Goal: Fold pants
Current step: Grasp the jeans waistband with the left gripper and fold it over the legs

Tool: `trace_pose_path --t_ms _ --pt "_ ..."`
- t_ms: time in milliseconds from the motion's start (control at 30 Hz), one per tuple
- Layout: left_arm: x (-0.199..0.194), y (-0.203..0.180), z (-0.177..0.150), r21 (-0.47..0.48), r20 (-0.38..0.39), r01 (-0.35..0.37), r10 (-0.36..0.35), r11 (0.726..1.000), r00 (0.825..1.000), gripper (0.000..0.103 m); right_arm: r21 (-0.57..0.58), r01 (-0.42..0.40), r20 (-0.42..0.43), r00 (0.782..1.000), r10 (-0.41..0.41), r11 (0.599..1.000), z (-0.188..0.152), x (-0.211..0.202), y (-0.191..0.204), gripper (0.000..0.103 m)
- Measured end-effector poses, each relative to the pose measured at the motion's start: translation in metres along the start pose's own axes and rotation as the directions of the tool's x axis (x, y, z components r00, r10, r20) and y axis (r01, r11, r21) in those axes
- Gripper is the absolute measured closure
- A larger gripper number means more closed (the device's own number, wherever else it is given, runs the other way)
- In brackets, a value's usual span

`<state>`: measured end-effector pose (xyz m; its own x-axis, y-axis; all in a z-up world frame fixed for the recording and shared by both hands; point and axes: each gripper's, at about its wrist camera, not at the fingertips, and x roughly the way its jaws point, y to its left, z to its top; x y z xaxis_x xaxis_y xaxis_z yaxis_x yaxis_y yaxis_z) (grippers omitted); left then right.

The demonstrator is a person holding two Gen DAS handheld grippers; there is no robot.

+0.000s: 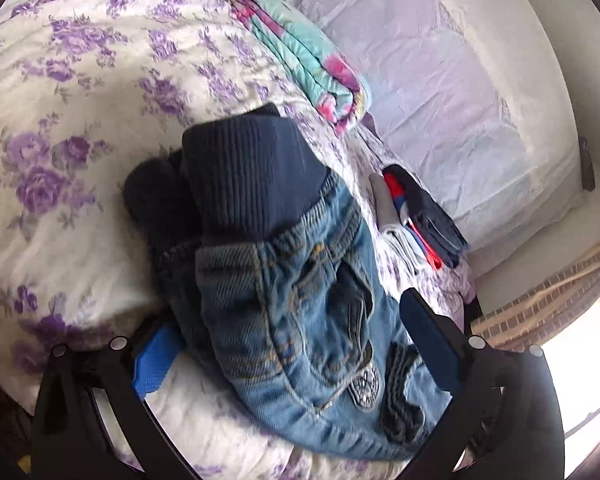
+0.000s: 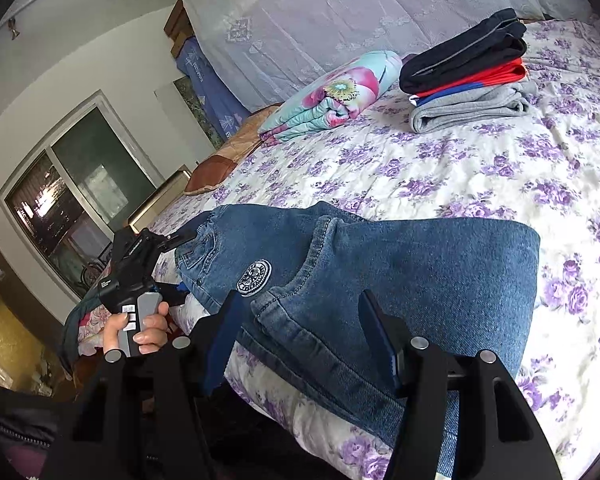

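Note:
Blue jeans (image 1: 284, 280) with a dark ribbed waistband lie folded on the floral bedspread (image 1: 80, 92). My left gripper (image 1: 290, 350) stands open around them, and its left pad (image 1: 152, 360) is clear of the denim. In the right wrist view the jeans (image 2: 420, 276) show a round patch (image 2: 254, 276) and a folded edge at the right. My right gripper (image 2: 302, 336) is open over the near part of the jeans, a finger on each side. A hand holds the left gripper (image 2: 180, 264) at the waist end.
A stack of folded clothes (image 2: 468, 76) in navy, red and grey lies farther back on the bedspread (image 2: 440, 176), also in the left wrist view (image 1: 420, 220). A folded flowered quilt (image 2: 332, 96) lies beside it. Lace-covered bedding (image 2: 340, 12) rises behind. A window (image 2: 72, 208) is at the left.

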<state>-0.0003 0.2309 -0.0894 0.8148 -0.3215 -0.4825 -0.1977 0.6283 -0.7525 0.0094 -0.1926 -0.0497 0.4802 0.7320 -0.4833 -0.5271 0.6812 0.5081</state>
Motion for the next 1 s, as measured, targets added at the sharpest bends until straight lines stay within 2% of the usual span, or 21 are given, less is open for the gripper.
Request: trace_pose_path --t_ms 67,133,233,267,300,367,433,467,500,567,600,633,700,733,767,800,833,867,1000 --pt "0.005 -0.010 -0.002 0.026 0.015 -0.040 0.040 0.999 0.999 0.005 -0.003 0.034 0.031 0.999 -0.034 0.999 -0.001 -0.008 -0.004 0.043" --pt "0.007 -0.020 -0.006 0.050 0.023 -0.054 0.053 0.997 0.998 0.008 -0.015 0.103 0.082 0.992 -0.101 0.995 -0.002 -0.022 -0.008 0.043" --pt "-0.004 -0.022 -0.008 0.061 0.054 -0.038 0.035 0.997 0.998 0.027 -0.009 0.189 0.095 0.978 -0.188 0.982 -0.008 -0.037 -0.022 0.042" --pt "-0.008 -0.022 -0.008 0.061 0.066 -0.025 0.021 0.998 0.998 0.036 0.002 0.202 0.086 0.976 -0.201 0.979 -0.011 -0.038 -0.028 0.039" --pt "-0.011 -0.020 -0.008 0.059 0.075 -0.020 0.015 0.998 0.997 0.041 0.012 0.223 0.064 0.973 -0.223 0.975 -0.015 -0.035 -0.036 0.033" --pt "-0.017 -0.018 -0.007 0.067 0.090 -0.010 0.004 0.998 0.996 0.054 0.042 0.258 -0.002 0.966 -0.259 0.965 -0.023 -0.024 -0.051 0.031" --pt "-0.014 -0.019 -0.004 0.092 0.093 -0.015 0.006 0.996 0.996 0.054 0.104 0.224 -0.028 0.975 -0.222 0.969 -0.029 -0.017 -0.064 0.030" --pt "-0.010 -0.020 -0.002 0.093 0.087 -0.034 0.025 0.995 0.996 0.049 0.119 0.211 -0.020 0.977 -0.211 0.970 -0.030 -0.018 -0.066 0.030" --pt "-0.007 -0.016 0.000 0.062 0.069 -0.036 0.032 0.997 0.997 0.043 0.114 0.210 -0.012 0.978 -0.210 0.971 -0.030 -0.019 -0.065 0.030" --pt "-0.004 -0.005 0.002 -0.021 0.036 0.013 -0.012 1.000 0.999 0.016 0.083 0.216 0.001 0.976 -0.217 0.973 -0.030 -0.020 -0.059 0.031" --pt "-0.002 -0.004 0.002 -0.032 0.028 0.018 -0.017 0.999 0.999 0.014 0.071 0.221 0.001 0.975 -0.221 0.973 -0.031 -0.020 -0.057 0.030" --pt "0.003 -0.010 0.003 -0.003 0.014 -0.008 0.008 1.000 1.000 0.010 0.065 0.226 -0.001 0.974 -0.226 0.972 -0.031 -0.019 -0.056 0.030" --pt "0.019 -0.021 0.004 0.075 -0.018 -0.070 0.072 0.995 0.997 0.008 0.067 0.221 -0.004 0.975 -0.221 0.973 -0.034 -0.019 -0.058 0.030" --pt "0.022 -0.023 0.006 0.094 0.003 -0.091 0.091 0.991 0.996 0.016 0.071 0.219 -0.003 0.976 -0.219 0.973 -0.034 -0.019 -0.059 0.030" --pt "0.020 -0.022 0.007 0.080 0.025 -0.107 0.105 0.991 0.994 0.033 0.072 0.216 -0.002 0.976 -0.216 0.974 -0.033 -0.019 -0.058 0.030" --pt "0.017 -0.018 0.009 0.048 0.038 -0.087 0.085 0.995 0.996 0.037 0.069 0.216 0.002 0.976 -0.216 0.974 -0.034 -0.021 -0.058 0.030" --pt "0.011 -0.015 0.009 0.027 0.052 -0.061 0.060 0.998 0.997 0.053 0.065 0.218 0.007 0.976 -0.218 0.974 -0.034 -0.022 -0.058 0.030" --pt "0.005 -0.016 0.009 0.029 0.067 -0.049 0.047 0.998 0.997 0.063 0.061 0.219 0.015 0.975 -0.220 0.974 -0.034 -0.025 -0.057 0.031" --pt "-0.016 -0.041 -0.003 0.133 0.140 -0.073 0.054 0.988 0.989 0.070 0.075 0.217 0.060 0.973 -0.222 0.973 -0.031 -0.035 -0.061 0.030"
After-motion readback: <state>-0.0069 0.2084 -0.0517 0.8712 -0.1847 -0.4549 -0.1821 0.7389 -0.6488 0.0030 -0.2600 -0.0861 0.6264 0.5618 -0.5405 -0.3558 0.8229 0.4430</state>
